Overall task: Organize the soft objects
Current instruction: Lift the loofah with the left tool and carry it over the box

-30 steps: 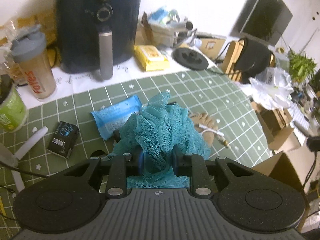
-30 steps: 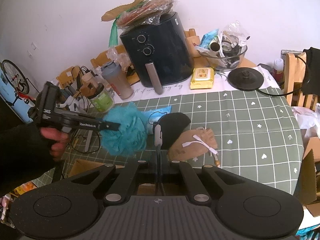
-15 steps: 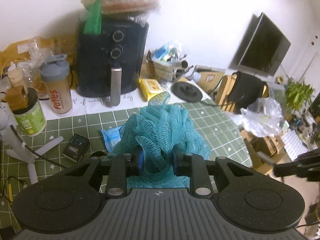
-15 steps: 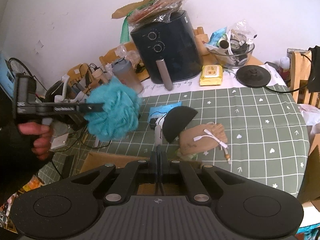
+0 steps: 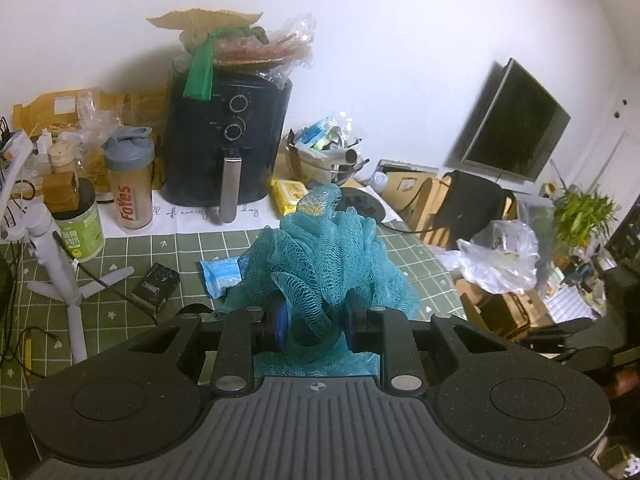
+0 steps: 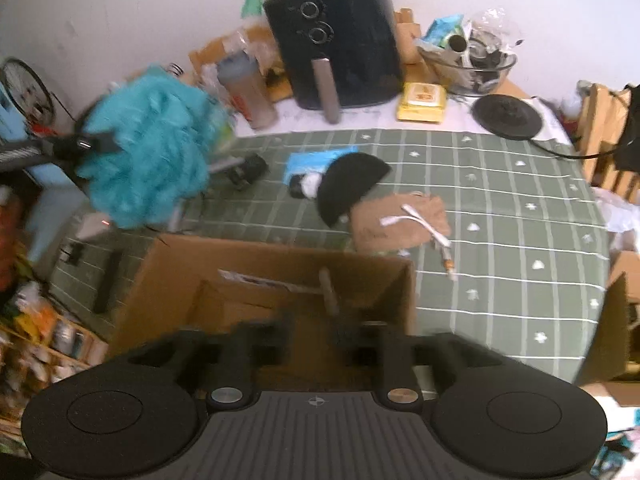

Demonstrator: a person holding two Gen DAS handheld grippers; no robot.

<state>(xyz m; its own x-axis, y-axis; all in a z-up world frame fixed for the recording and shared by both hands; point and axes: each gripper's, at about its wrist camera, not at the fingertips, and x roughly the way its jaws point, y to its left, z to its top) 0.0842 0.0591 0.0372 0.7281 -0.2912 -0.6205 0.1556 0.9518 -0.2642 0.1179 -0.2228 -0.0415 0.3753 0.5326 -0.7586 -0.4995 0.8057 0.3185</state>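
left wrist | left tool (image 5: 314, 318) – clamped on teal loofah (image 5: 320, 256) – above table (image 5: 160, 248)

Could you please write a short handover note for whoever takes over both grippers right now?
Left gripper: shut on the teal bath pouf, held in the air above the table.
Right gripper: open, empty, above the open cardboard box.
Still on the green tablecloth: the black half-round pad and the tan drawstring pouch.
Done: pouf picked up.
Left: probably drop the pouf in the box, then collect the pad and the pouch.
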